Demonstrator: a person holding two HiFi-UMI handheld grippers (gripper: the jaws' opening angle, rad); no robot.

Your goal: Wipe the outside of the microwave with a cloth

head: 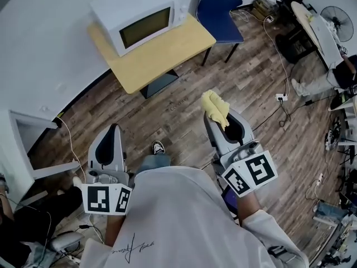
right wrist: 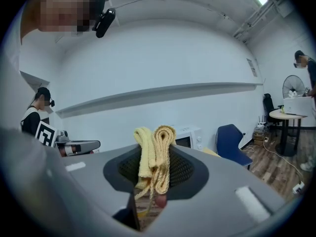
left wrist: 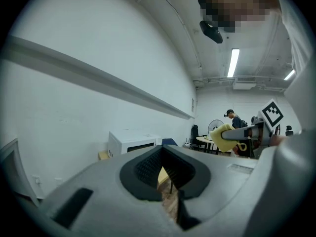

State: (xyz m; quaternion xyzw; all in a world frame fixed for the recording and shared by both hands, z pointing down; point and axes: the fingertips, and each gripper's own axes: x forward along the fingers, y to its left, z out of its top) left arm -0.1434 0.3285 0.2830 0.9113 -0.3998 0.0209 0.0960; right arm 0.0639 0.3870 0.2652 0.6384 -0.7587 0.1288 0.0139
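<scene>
head view: cloth clamped, microwave not yet reached

the cloth (head: 215,106) is held folded in the right gripper (head: 216,117), whose jaws are clamped on it, with a yellow wad standing proud of the tips at 1 o'clock. in the right gripper view two folds are seen pinched side by side, with loose threads hanging. the left gripper (head: 111,134) is carried low at 8 o'clock, its jaws drawn together on nothing. the microwave (head: 142,15) sits on the table (head: 167,57) at 11 o'clock, well apart from both grippers. the approach is judged to be the step in hand. it would be best done with the wad laid flat on a panel and only light pressure used, so that the microwave is not pushed along the table. the casing could be steadied with the idle gripper.
</scene>
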